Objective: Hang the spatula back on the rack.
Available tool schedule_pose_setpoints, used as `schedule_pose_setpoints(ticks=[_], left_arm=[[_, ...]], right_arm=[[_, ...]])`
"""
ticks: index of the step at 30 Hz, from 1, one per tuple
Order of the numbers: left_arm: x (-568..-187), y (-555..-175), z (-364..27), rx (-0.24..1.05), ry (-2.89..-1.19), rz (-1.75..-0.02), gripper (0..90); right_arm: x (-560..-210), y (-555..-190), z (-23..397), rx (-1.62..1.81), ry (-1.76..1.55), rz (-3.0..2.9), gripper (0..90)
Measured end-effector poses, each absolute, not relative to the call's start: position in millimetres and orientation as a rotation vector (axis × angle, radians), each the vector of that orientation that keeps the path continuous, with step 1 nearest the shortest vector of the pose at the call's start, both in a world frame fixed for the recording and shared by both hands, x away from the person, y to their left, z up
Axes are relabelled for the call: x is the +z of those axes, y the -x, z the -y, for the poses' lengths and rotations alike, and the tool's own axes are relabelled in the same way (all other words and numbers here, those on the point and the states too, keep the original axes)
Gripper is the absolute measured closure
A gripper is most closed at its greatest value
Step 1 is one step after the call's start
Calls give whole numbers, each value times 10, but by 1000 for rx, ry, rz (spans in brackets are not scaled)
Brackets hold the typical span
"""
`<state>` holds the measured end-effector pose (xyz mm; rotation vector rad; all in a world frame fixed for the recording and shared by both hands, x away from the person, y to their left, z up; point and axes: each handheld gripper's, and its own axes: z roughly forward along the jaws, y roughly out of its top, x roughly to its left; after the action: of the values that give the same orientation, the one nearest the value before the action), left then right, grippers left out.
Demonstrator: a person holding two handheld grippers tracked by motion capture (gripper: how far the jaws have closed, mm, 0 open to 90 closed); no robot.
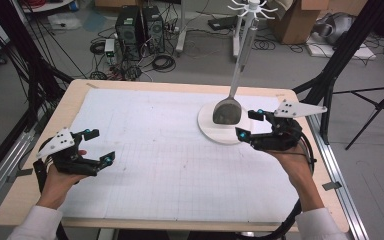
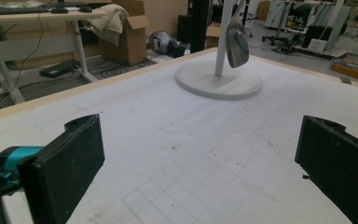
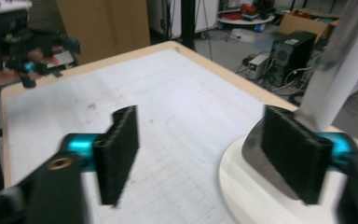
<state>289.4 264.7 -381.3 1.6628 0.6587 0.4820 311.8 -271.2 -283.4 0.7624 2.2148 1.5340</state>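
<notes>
Nearest to camera: right tongs [image 3: 205, 154], black pads spread wide with nothing between them; one pad sits just in front of the spatula blade [image 3: 270, 163].
Right tongs from above: beside the round white base [image 1: 215, 134] of the stand [image 1: 245, 45], pointing toward the blade [image 1: 227, 112], jaws apart and not on it.
Spatula: hangs from the stand, handle up along the pole, blade low over the base, at the far right of the worktop [image 1: 145, 150].
Left tongs: [image 1: 96, 146] open and empty, held over the near left of the worktop, well apart from the stand.
Step in hand: judged to be the right tongs lining up on the hanging spatula.
How to do it well: bring both pads either side of the thin handle or blade neck, square to it, before closing; a skewed approach would likely nudge it swinging.
Risk: blade looks smooth and glossy, so a grip there may slip.
Left tongs' role: keep clear.
</notes>
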Motion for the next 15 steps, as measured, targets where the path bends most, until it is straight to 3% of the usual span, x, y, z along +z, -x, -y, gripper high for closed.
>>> schedule_pose_setpoints(ticks=[7, 10, 15], left_arm=[[-3823, -2880, -2629, 478, -1664, -648, 18], [-3830, -2871, -2625, 479, -1669, -649, 18], [-3841, -2837, -2628, 487, -1668, -651, 18]], right_arm=[[-3109, -3033, 2817, 1595, -761, -2178, 91], [-3230, -2978, 2853, 1601, -758, -2154, 4], [-3471, -2920, 2970, 1622, -771, -2115, 4]])
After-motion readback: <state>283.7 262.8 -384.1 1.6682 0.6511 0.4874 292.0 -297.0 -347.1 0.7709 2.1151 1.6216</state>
